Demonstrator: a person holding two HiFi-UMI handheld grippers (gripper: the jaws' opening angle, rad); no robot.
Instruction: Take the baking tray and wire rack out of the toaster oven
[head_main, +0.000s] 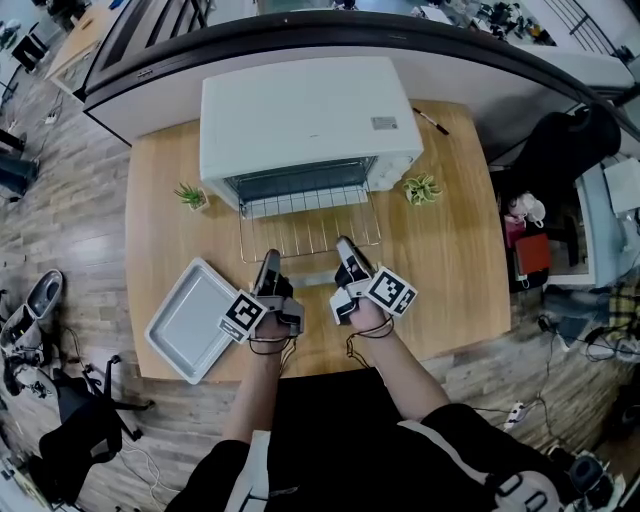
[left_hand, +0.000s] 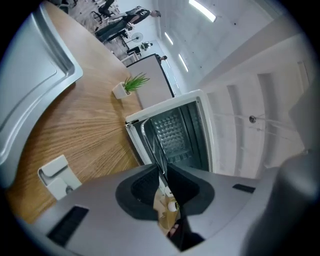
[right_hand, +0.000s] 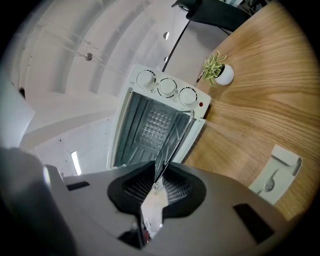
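Jaws of the left gripper (head_main: 268, 260) and the right gripper (head_main: 346, 248) are both clenched on the near edge of the silver wire rack (head_main: 310, 232). The rack sticks out from the open mouth of the white toaster oven (head_main: 300, 120). The grey rectangular metal baking tray (head_main: 188, 320) lies on the wooden bench (head_main: 450, 260), just left of the left gripper.

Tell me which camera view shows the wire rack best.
The head view: the wire rack is seen from above, nearly whole, partly out of the toaster oven, its near edge clamped by the left gripper and right gripper. Both gripper views show it edge-on, only thin wires between closed jaws.
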